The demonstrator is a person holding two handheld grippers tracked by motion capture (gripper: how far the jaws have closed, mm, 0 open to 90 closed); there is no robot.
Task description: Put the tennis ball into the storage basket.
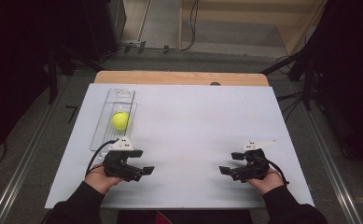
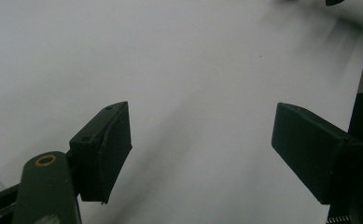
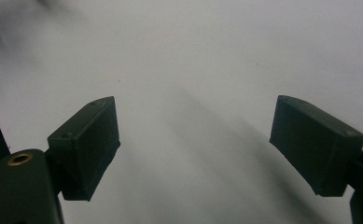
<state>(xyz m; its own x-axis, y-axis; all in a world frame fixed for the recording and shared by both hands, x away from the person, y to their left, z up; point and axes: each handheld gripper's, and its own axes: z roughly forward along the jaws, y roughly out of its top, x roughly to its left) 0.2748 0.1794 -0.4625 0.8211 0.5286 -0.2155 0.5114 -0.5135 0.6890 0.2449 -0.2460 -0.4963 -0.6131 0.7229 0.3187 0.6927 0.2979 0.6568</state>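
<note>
White rectangular tabletop [image 1: 193, 140], matte, on a light wooden table whose far edge [image 1: 181, 77] shows as a tan strip beyond the white sheet. Dark floor all round, metal rails running along left and right sides, cables on the floor at the far end. Clear plastic rectangular tray [image 1: 105, 135] lies at the far left of the tabletop, long axis running near to far. Yellow-green tennis ball [image 1: 120, 120] sits inside the tray, roughly mid-length, toward its right wall. Person's forearms in black sleeves enter from the near edge, one at each side. Left gripper [image 1: 145, 171], black, held in the left hand at near left, just near of the tray's near end; grey three-cornered plate on top, black cable looping off to the left. It points right, toward table centre. Ball lies beyond it on the far side, apart from it, not touched. Right gripper [image 1: 224, 170], black, held in the right hand at near right, pointing left toward centre, same grey plate on top, cable trailing to the right. The two grippers face each other, well apart, bare white surface between them. Left gripper view: both black jaws spread, only white tabletop between the pads. Right gripper view: jaws likewise spread wide, nothing between them, white tabletop beneath.
</note>
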